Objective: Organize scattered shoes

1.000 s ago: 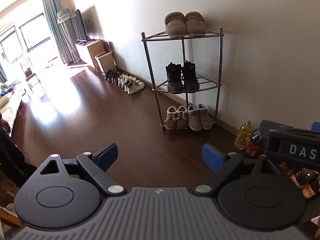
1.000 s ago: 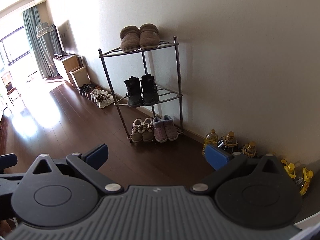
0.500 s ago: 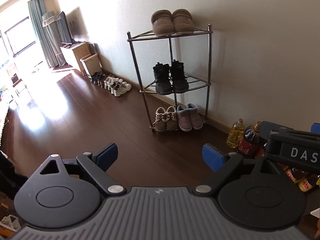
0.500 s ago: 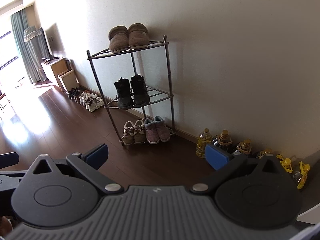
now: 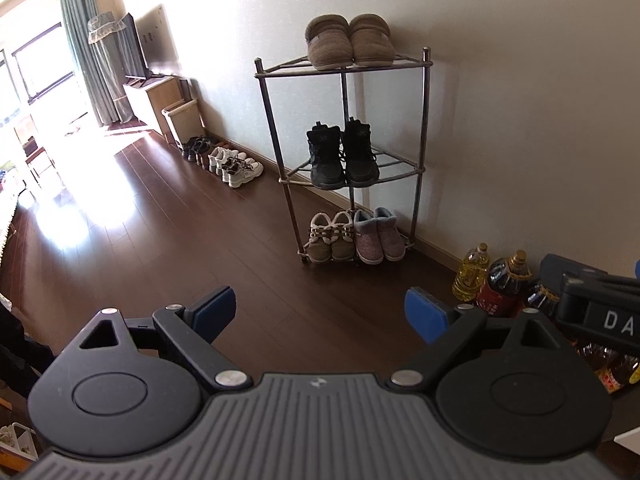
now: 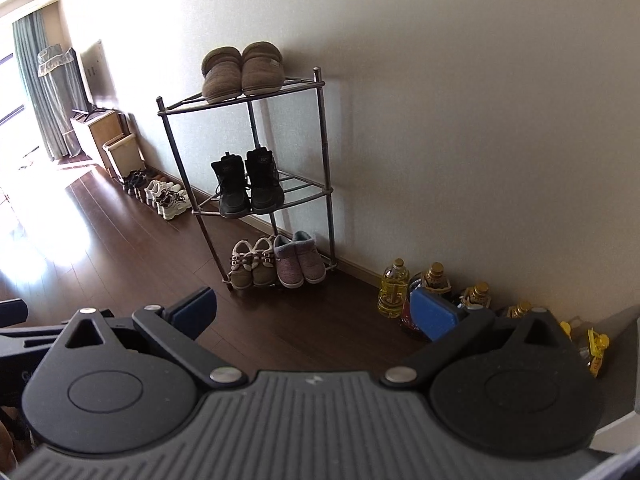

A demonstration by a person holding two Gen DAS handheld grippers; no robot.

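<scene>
We hold both grippers side by side above the floor, aimed at the rack from well back. Our left gripper [image 5: 320, 312] has its blue-padded fingers [image 5: 214, 310] spread wide and grasps nothing; our right gripper [image 6: 316, 308] is likewise spread and empty, its body showing at the right edge of the left view.

The three-tier metal corner rack [image 5: 344, 152] carries four pairs. On top sits one pair of brown fleece slippers [image 5: 348, 42]; on the middle shelf one pair of black lace-up boots [image 5: 343, 158]; on the bottom shelf one pair of beige strapped sneakers [image 5: 332, 236] just beside one pair of pinkish-grey knit slipper boots [image 5: 378, 236]. Farther along the wall a row of mixed white and dark shoes [image 5: 224, 160] lines the skirting; we cannot count them.

Right of the rack stands a cluster of oil bottles [image 6: 416, 292], one clear yellow and several dark. The dark wooden plank floor [image 5: 180, 232] runs toward a sunlit window with grey-green curtains [image 5: 96, 60], and the plain white wall [image 5: 520, 100] backs the rack.
</scene>
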